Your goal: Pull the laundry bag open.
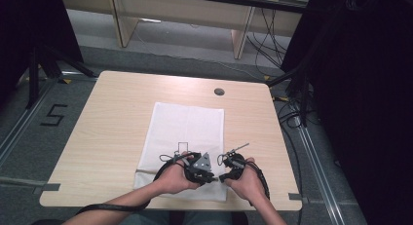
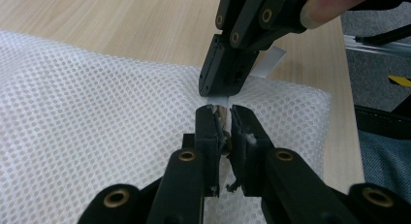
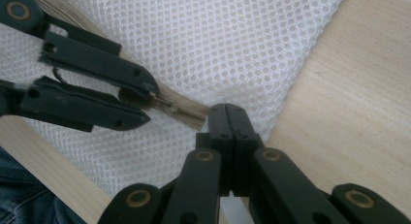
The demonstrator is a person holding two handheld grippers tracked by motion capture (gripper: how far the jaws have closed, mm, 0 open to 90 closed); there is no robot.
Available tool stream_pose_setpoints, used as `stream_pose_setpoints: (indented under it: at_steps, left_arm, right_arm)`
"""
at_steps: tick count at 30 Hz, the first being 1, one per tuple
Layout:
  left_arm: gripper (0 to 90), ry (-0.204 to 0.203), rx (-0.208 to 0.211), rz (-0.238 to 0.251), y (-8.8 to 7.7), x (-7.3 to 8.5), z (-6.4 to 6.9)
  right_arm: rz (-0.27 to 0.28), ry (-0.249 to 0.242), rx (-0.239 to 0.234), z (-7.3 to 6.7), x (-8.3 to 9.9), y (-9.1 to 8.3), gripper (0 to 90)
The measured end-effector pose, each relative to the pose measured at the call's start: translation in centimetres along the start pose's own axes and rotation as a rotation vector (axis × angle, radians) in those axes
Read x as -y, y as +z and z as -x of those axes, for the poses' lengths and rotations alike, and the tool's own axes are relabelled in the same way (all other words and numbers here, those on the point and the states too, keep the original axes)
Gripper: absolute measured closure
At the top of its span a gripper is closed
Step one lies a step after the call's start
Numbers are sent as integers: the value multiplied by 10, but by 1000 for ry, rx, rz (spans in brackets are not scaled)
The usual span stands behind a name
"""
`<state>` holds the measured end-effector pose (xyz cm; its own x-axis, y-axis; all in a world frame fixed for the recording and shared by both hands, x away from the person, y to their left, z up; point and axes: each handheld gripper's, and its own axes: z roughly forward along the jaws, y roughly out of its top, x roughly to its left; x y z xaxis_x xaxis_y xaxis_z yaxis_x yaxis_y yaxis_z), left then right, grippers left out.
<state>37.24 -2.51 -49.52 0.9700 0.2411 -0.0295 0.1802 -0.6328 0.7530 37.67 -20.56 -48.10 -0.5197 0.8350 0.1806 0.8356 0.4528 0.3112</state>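
Observation:
A white mesh bag (image 1: 187, 127) lies flat on the wooden table (image 1: 112, 132), its beige zipper (image 3: 186, 110) running along the near edge. My left gripper (image 1: 213, 177) is shut on the metal zipper pull (image 3: 162, 102); in the left gripper view its jaws (image 2: 220, 118) pinch the pull between them. Just to the right, my right gripper (image 1: 222, 178) is shut on the bag's corner at the zipper's end, where a white tab (image 2: 269, 61) sticks out behind its jaws. In the right gripper view my right gripper (image 3: 227, 116) has its jaws pressed together. The two grippers' tips nearly touch.
A round cable hole (image 1: 219, 91) sits at the table's far side. The table's near edge (image 1: 170, 205) is close under the person's forearms. Black stands and cables (image 1: 292, 79) crowd the floor at the right, and a light desk frame (image 1: 238, 37) stands behind.

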Motion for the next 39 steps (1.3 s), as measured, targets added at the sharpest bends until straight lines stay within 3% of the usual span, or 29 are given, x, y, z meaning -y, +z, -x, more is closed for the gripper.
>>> stream_pose_setpoints:
  at_steps: [2,6,9,12,39]
  left_arm:
    - [819,-5,1,4,0,1,0]
    - [818,-12,2,6,0,1,0]
    - [819,-10,2,2,-1,1,0]
    - [819,-13,6,0,-3,1,0]
    - [819,-8,-3,7,-14,3,-1]
  right_arm:
    - [13,-32,-7,1,0,0,900]
    - [0,-2,2,0,0,0,900]
    - [8,-18,0,0,0,0,900]
    - [-2,0,1,0,0,0,900]
    - [2,-9,6,0,0,0,900]
